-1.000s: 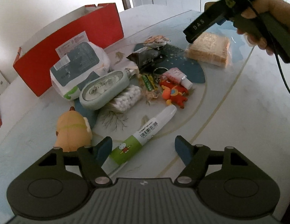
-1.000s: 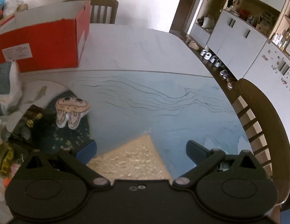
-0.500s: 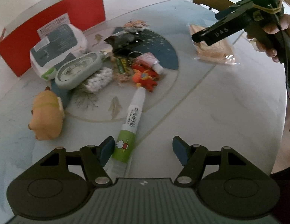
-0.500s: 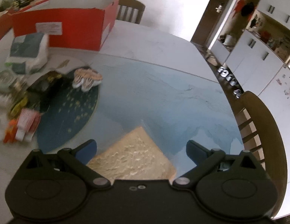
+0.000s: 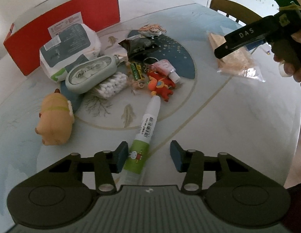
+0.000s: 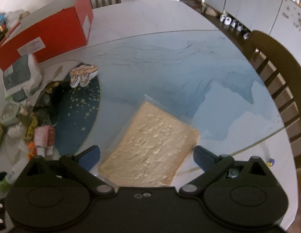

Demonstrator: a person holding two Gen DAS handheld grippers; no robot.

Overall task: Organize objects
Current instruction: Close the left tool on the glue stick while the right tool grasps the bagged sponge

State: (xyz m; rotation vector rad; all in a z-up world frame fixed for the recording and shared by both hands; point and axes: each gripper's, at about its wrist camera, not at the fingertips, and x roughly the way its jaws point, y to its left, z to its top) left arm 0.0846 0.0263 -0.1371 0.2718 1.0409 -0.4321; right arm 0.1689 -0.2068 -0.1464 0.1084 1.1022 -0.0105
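- Tube [image 5: 145, 136] (white, green label) lies on table [image 5: 218, 120], tail end between left gripper [image 5: 148, 158] jaws, cap at 12 o'clock touching red toy [image 5: 160, 85]. Jaws closing, not clamped yet: left pad touches label, right pad well apart w/ gap.
- Risk: one-sided contact shoves tube toward 3 o'clock or rolls it before far pad arrives. Round, slick body, prob. slips.
- Risk: grip sits at tail end, so long cap end may droop or pivot on lift, sweeping red toy and pink mini tube [image 5: 166, 69].
- Right gripper [image 6: 146, 158] jaws apart, straddling wrapped bread [image 6: 150, 145], no pad contact seen. Risk: soft slice crushes, or film slides, if squeezed hard.
- Red box [image 5: 59, 29] at 11 o'clock, pile between; carry path could clip pile.
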